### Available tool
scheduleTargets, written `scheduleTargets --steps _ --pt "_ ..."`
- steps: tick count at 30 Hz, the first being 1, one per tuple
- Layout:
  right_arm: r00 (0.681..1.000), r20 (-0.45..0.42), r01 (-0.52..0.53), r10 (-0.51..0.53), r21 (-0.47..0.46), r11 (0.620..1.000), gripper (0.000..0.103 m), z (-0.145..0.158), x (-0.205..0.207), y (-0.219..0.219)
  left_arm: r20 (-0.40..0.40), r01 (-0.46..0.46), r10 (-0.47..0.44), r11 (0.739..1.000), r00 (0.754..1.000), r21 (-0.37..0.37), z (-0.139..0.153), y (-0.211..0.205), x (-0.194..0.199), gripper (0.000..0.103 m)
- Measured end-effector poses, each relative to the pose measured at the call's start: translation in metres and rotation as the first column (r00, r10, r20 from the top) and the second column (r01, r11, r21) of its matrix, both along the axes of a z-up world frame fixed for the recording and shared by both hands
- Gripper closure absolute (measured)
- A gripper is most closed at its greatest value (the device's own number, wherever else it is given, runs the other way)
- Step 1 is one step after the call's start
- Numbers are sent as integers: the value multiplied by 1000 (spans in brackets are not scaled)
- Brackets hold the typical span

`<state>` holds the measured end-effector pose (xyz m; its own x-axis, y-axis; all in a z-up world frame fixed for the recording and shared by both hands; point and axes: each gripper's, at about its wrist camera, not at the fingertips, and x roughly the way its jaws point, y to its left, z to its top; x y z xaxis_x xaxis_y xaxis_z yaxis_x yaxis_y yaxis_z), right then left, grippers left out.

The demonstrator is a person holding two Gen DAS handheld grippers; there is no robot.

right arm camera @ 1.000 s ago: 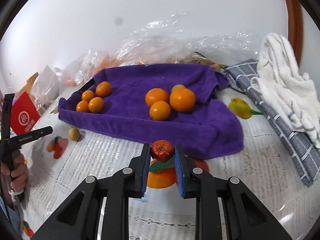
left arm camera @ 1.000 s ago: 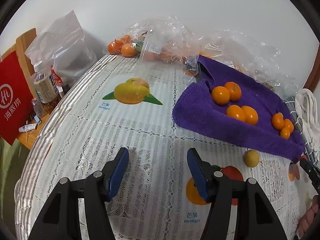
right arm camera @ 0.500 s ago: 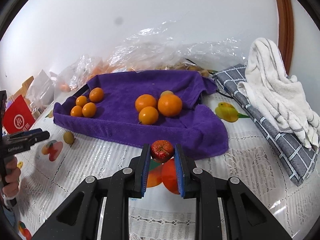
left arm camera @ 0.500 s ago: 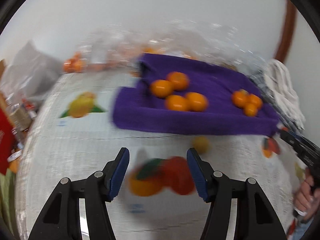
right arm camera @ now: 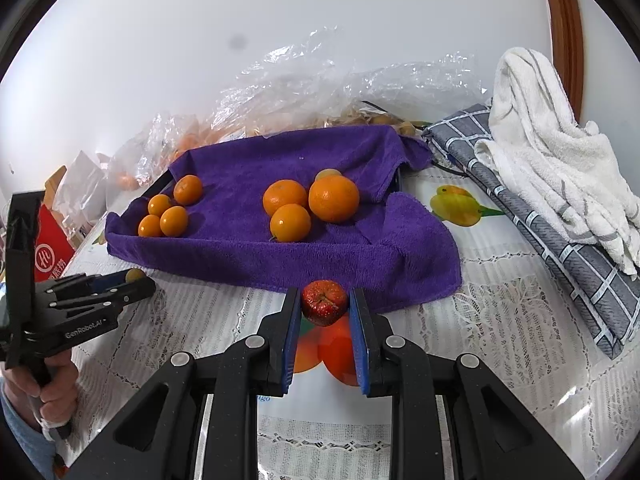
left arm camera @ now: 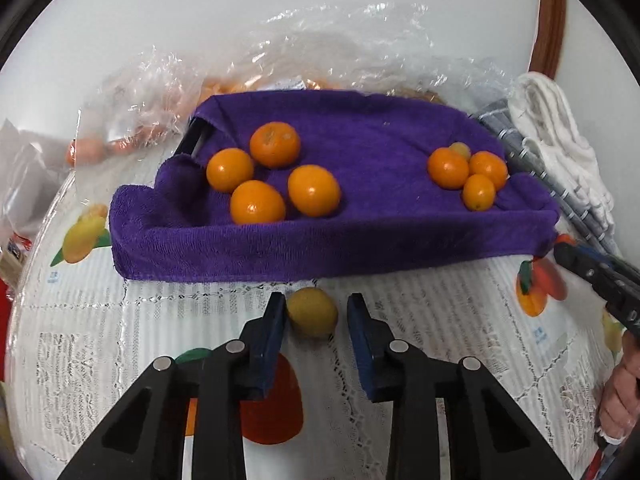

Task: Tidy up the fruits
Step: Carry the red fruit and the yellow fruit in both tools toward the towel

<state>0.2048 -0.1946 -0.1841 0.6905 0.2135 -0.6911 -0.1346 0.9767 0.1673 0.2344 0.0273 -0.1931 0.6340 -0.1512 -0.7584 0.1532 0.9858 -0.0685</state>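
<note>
- Our left gripper [left arm camera: 316, 312] sits open around the yellow fruit [left arm camera: 312, 311] on the tablecloth [left arm camera: 80, 340], just in front of the purple towel [left arm camera: 360, 240]; pads not yet pinching.
- Prob lined up to grab the stray & move it to the oranges [left arm camera: 276, 176] on the towel.
- Right gripper [right arm camera: 324, 306] clamps the red fruit [right arm camera: 324, 307], held near towel edge, same as 1 s ago.
- Vs 1 s ago: left swung over from bare cloth to straddle the fruit.

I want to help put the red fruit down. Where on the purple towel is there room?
The purple towel has a bare strip in the middle, between the four small oranges on the left and the bigger orange cluster on the right. The towel's back part is bare too. Both clusters are crowded. The right gripper holds the red fruit.
</note>
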Motion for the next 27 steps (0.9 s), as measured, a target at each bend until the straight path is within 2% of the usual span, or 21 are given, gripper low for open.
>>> scheduleTargets --steps 2,4,7,16,21,27 --pt "1000 4 -6 6 -5 1000 79 0 0 2 20 24 -23 998 1000 -52 3 5 -4 79" --pt "1000 3 -14 14 -15 1000 79 -1 0 4 23 11 -10 999 1000 -45 2 6 -5 79" --pt "999 -23 -32 32 -32 999 79 -6 4 8 12 38 -37 998 999 -54 1 3 -5 79" --pt "998 -49 -37 36 -16 999 79 -12 7 8 -13 19 -19 999 1000 -44 -4 3 -2 79" --pt "997 -67 -36 36 -6 999 79 -14 10 6 -12 29 -29 999 1000 29 -6 -9 -1 79" --pt "996 -79 -51 49 -26 998 79 -15 11 11 -13 33 -33 999 999 13 -7 -5 -2 79"
